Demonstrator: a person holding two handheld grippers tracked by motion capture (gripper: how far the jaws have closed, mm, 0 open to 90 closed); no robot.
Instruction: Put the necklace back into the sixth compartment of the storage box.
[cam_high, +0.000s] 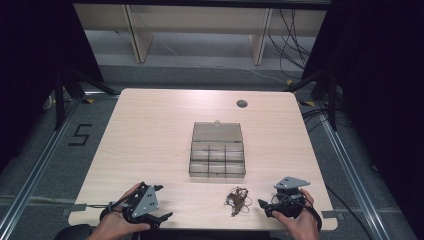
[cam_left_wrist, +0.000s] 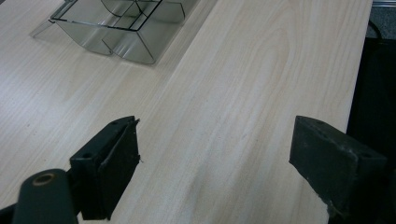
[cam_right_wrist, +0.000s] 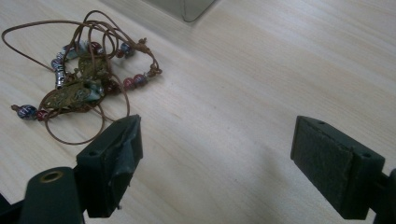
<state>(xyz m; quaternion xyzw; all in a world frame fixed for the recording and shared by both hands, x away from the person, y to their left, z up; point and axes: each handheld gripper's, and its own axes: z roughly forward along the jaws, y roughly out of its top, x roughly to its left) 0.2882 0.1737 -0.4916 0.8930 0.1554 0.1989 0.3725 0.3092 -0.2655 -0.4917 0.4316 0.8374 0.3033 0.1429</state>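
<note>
Necklace (cam_high: 236, 199): a tangled cord with beads, lying on the table (cam_high: 150, 140) at the box's 6 o'clock, near the front edge, within easy reach.
Box (cam_high: 217, 150): clear, with compartments, lid tipped back at 12 o'clock, apparently ready to take the necklace.
Right gripper (cam_high: 265, 208): at the necklace's 3 o'clock, jaws spread wide and empty, aimed toward it.
Left gripper (cam_high: 161, 202): at the necklace's 9 o'clock, jaws released, nothing between them, waiting over bare wood.

High view: we look forward and down from above the near edge, whole table (cam_high: 150, 130) in frame. Left gripper view: low, close, facing the clear compartment box (cam_left_wrist: 116, 28). Right gripper view: low, close over the beaded cord tangle (cam_right_wrist: 84, 74). All three views share the tabletop and the box.
</note>
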